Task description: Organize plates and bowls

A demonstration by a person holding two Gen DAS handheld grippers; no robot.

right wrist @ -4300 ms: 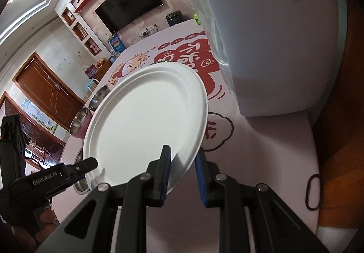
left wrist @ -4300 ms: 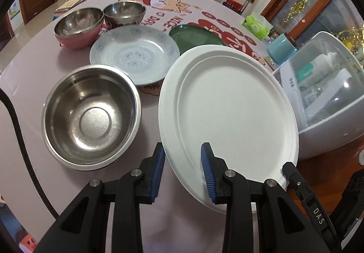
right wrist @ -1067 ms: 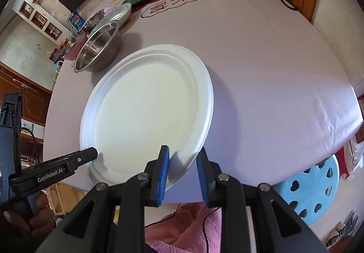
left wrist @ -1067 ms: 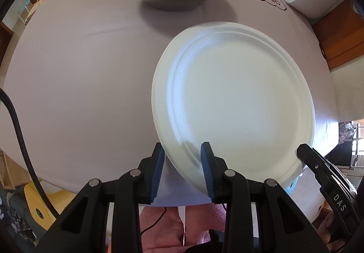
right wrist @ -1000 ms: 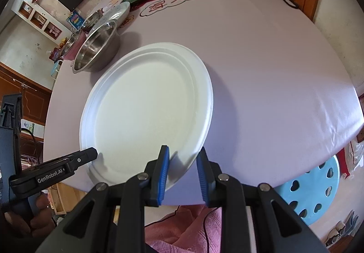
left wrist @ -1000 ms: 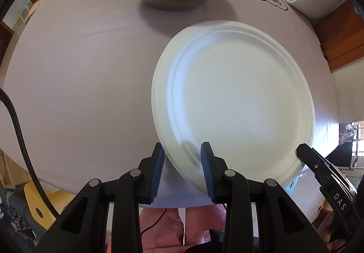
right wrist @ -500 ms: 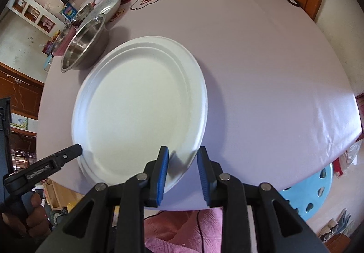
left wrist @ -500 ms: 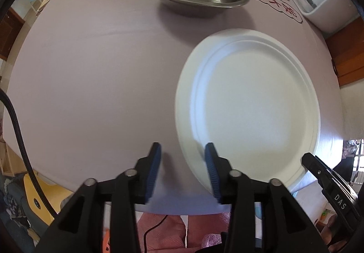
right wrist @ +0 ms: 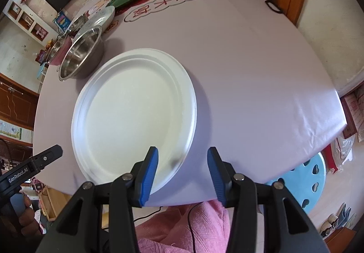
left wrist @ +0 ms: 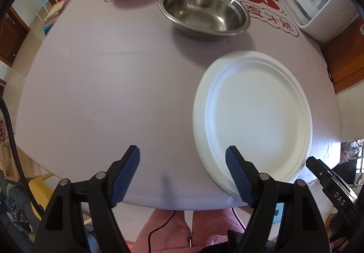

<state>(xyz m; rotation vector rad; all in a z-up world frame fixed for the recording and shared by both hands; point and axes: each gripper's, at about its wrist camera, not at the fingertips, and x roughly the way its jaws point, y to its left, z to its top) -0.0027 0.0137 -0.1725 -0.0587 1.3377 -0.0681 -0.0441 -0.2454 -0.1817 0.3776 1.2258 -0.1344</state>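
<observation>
Both tongs have just been opening, letting go: left tongs (left wrist: pixel 182 173) wide beside the white paper plate (left wrist: pixel 257 114), right tongs (right wrist: pixel 183 171) half-spread astride its rim. Plate lies on the desk (left wrist: pixel 102 84). Only the left view shows the steel bowl's (left wrist: pixel 204 12) inside.

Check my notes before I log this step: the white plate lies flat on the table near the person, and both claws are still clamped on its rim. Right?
Not quite. The white plate does lie flat on the table near the person, but neither claw grips it. Both have just been opening: in the right wrist view the right claw stands open, and in the left wrist view the left claw is open too.
</observation>
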